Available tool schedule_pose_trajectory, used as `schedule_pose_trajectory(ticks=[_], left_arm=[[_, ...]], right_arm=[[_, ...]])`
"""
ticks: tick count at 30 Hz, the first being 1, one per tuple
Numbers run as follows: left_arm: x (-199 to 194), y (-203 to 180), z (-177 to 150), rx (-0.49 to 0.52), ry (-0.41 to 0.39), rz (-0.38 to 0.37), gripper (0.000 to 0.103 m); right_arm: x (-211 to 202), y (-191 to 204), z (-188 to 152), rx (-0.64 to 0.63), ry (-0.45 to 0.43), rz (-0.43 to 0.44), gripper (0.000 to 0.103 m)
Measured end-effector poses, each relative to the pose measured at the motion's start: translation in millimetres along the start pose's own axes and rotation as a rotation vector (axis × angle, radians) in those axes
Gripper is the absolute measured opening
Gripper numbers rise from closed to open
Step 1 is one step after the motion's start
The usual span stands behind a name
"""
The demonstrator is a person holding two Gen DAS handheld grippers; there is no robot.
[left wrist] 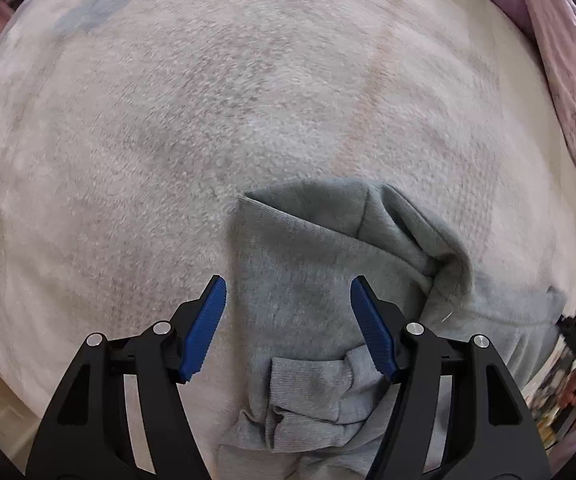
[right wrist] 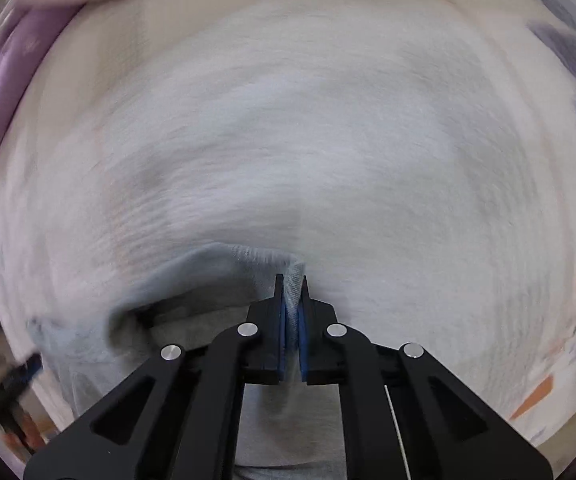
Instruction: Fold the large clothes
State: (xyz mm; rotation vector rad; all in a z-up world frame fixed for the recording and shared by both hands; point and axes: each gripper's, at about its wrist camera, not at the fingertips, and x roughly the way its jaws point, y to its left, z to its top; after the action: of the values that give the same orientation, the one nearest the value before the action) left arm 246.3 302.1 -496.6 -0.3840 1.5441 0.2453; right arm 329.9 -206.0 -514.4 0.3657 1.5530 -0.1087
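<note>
Both grippers are pointing straight down over a pale fleece blanket. The left gripper is hovering spread above the grey sweatshirt, whose long axis is running 6 to 12 o'clock with a folded corner at 12. The right gripper is pinching a grey sweatshirt edge, the cloth trailing toward 8 o'clock.

Soft, even daylight fills both views, with no glare and only faint shadows in the folds of the grey garment. The left wrist view is fairly sharp at centre and smears toward its right edge. The right wrist view is heavily motion-blurred, streaked in arcs. Fisheye bending and dark corners frame both pictures.
</note>
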Motion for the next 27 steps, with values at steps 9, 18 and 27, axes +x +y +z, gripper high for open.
schedule_pose_trajectory(ticks=[9,18,27], left_arm=[[-7.3,-36.4,-9.2,0.061,-0.012,0.02,0.066],[-28.1,-90.5,-86.6,0.187,0.032,-0.094,0.062],[52.4,-114.2,-187.2,0.235,0.185,0.01,0.057]], right_arm=[[-2.7,-5.0,-8.5,0.029,-0.028,-0.042,0.021],[-78.4,42.1,-98.0,-0.16,0.007,0.147,0.033],[39.7,47.8,-198.0,-0.045,0.322,0.264,0.029]])
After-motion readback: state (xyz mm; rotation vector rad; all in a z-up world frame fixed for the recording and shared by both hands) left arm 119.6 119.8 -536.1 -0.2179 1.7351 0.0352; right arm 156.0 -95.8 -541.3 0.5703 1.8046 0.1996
